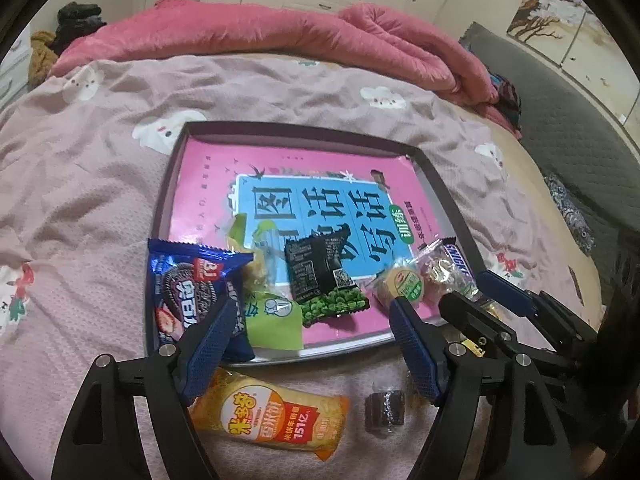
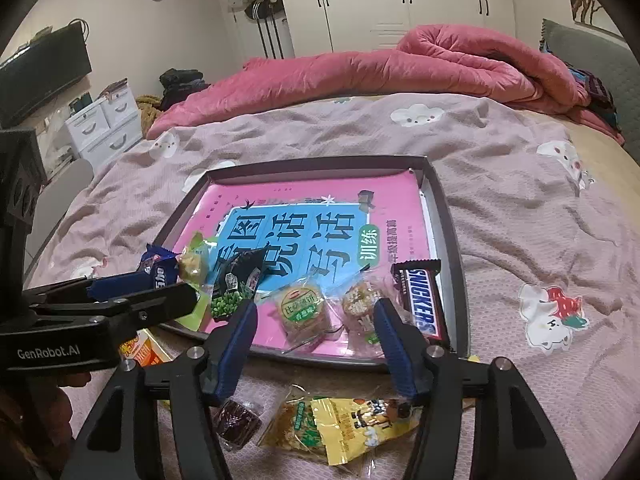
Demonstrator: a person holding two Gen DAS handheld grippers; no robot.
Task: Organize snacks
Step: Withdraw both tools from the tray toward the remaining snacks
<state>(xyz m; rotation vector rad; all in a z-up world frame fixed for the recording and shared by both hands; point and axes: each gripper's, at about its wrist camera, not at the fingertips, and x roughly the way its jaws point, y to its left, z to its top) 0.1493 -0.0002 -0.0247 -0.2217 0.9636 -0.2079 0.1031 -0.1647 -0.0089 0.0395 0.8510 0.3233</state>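
Shiny crinkly snack bags are lying along the flat tray's [image 1: 430, 168] near edge. Both claws, left gripper [image 1: 312, 344] and right gripper [image 2: 316, 340], are hanging wide with nothing inside. Only the right view is showing the yellow bag [image 2: 344, 428] on the soft blanket [image 2: 520, 216].

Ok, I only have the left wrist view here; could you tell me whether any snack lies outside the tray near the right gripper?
Observer: Yes, a yellow packet lies on the bedspread just in front of the tray, below the right gripper.
Operator: Is that gripper holding anything?
Observer: No, its jaws stand open and empty.
Operator: What lies beside the packet?
Observer: The brown wrapped sweet, close on its left.
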